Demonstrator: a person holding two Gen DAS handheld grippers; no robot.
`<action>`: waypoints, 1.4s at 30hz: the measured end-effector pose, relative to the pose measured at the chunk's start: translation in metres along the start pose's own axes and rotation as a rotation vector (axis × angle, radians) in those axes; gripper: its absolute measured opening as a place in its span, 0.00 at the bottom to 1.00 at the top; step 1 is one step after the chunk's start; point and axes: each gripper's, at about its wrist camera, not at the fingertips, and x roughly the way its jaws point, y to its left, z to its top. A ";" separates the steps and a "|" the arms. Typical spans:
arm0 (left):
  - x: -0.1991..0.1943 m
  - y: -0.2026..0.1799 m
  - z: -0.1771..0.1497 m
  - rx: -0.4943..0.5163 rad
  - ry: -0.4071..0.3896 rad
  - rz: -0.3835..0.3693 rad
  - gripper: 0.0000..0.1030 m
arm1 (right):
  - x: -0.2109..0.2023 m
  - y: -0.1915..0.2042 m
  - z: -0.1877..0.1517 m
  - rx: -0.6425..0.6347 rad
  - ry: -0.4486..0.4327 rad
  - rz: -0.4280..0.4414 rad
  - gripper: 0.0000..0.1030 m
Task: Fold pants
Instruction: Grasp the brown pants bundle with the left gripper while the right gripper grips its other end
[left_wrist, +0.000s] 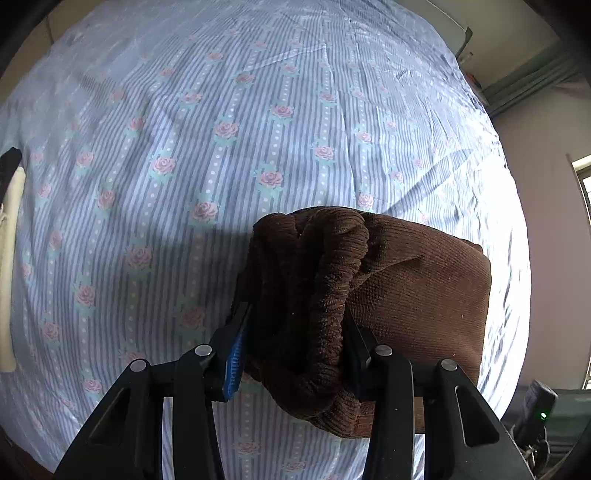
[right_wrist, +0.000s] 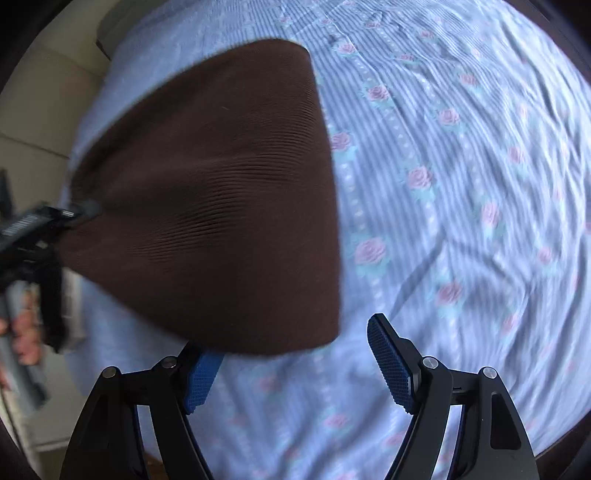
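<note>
Above the flowered bedsheet (left_wrist: 221, 147), left hand-held gripper (left_wrist: 295, 332) clamped on bunched edge of brown pants (left_wrist: 417, 280), folded and lifted; right hand-held gripper (right_wrist: 295, 365) jaws apart beside the pants.

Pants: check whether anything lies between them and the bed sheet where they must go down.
Nothing visible does. The left claw grips the bunched pants above bare sheet. The right claw is open, holding nothing.

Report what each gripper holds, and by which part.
Left gripper is shut on the pants, at a bunched, rolled edge. Right gripper is open and holds nothing.
</note>
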 end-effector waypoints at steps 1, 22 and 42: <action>-0.001 0.000 -0.001 0.003 0.000 0.000 0.42 | -0.007 -0.002 0.000 -0.013 -0.038 -0.038 0.73; 0.007 -0.013 -0.022 0.238 -0.032 0.134 0.69 | -0.071 0.017 -0.004 -0.190 -0.087 0.016 0.73; 0.046 0.031 0.005 0.070 0.054 -0.188 0.92 | 0.043 0.007 0.084 0.023 0.018 0.182 0.76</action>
